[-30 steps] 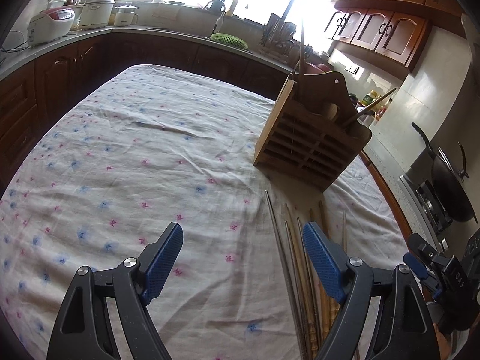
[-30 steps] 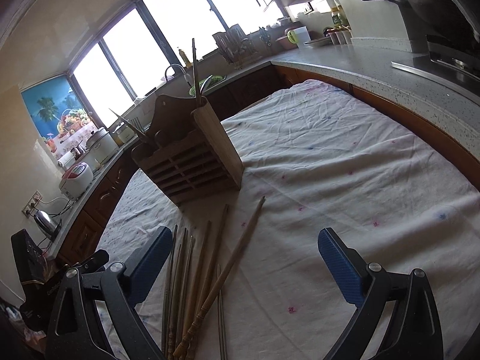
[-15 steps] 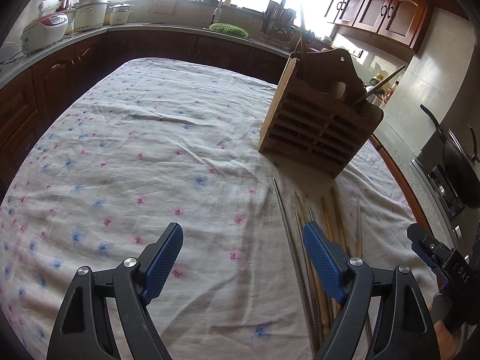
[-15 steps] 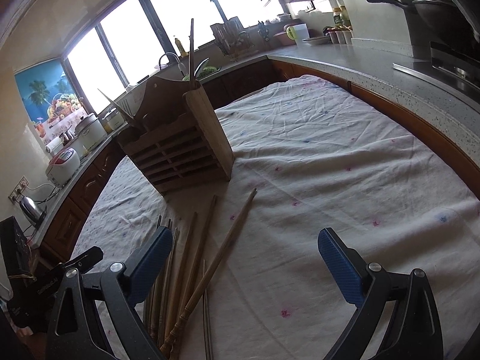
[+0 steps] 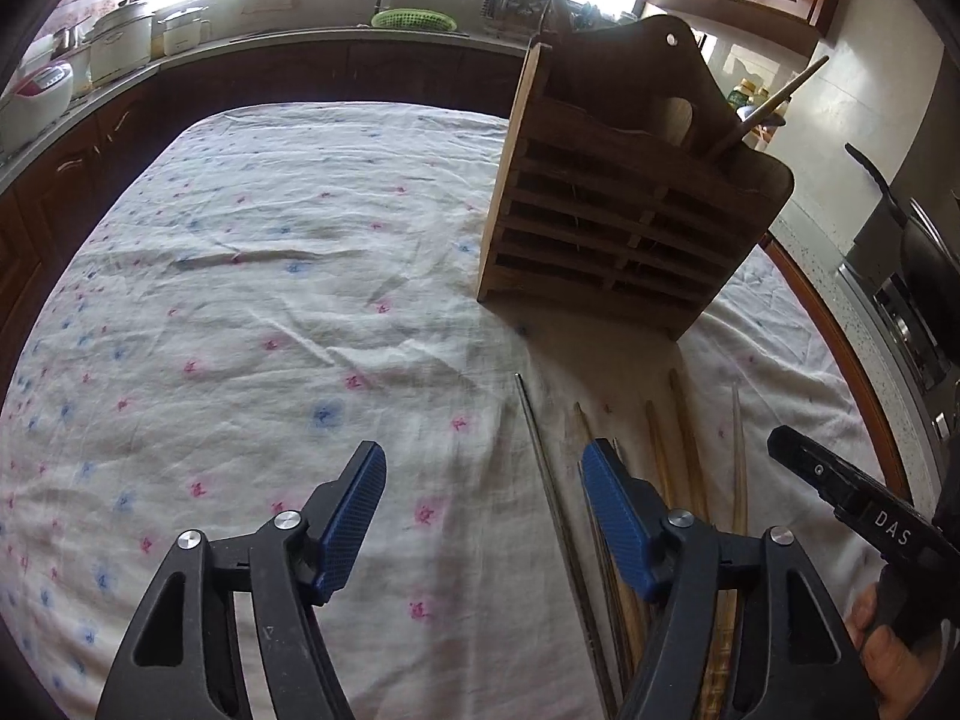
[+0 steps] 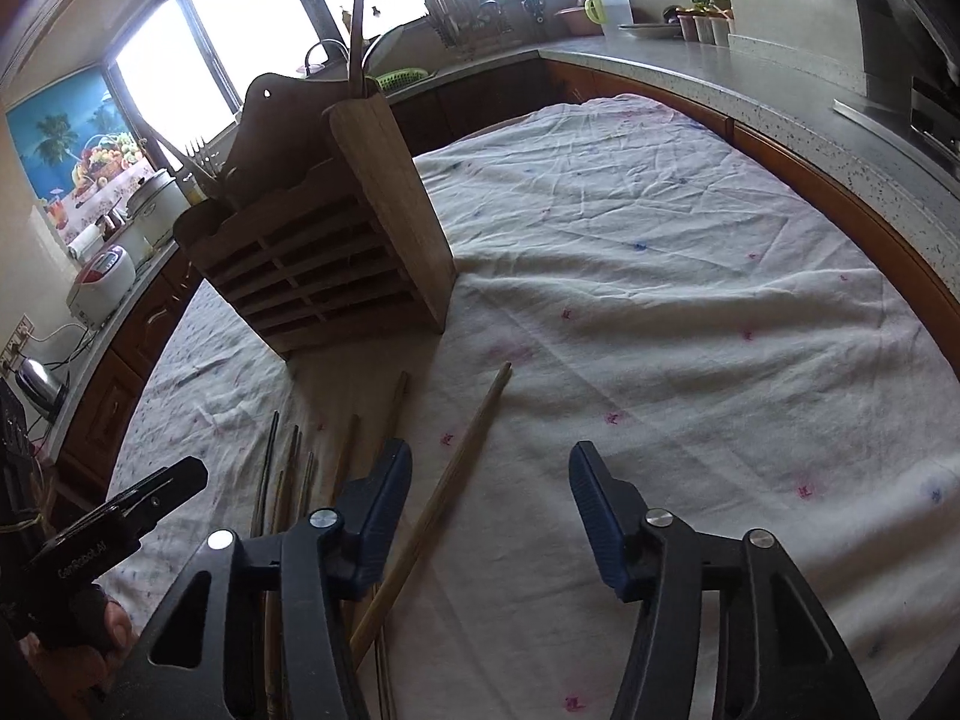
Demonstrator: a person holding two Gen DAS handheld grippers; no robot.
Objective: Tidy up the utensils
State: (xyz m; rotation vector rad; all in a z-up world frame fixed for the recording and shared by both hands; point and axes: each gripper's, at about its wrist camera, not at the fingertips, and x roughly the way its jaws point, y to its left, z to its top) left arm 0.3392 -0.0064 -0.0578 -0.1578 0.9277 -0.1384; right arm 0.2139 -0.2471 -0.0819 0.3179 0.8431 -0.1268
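A slatted wooden utensil holder [image 5: 624,204] stands upright on the cloth-covered table [image 5: 240,300], with a few utensils sticking out of its top. It also shows in the right wrist view [image 6: 324,264]. Several chopsticks lie side by side on the cloth in front of it: a thin metal one [image 5: 540,456] and wooden ones [image 5: 690,450]. One wooden chopstick [image 6: 456,468] lies angled apart from the rest. My left gripper [image 5: 483,492] is open and empty, above the cloth beside the metal chopstick. My right gripper [image 6: 489,486] is open and empty, over the angled chopstick.
A kitchen counter [image 6: 750,72] curves around the table, with rice cookers [image 5: 36,90], a sink and green basket [image 5: 411,19], a dish rack and a stove with a pan [image 5: 918,228]. The table's wooden edge [image 6: 852,204] shows at the right.
Both grippers have moved forward toward the holder and the chopsticks, which now look larger and closer. Both stay open.
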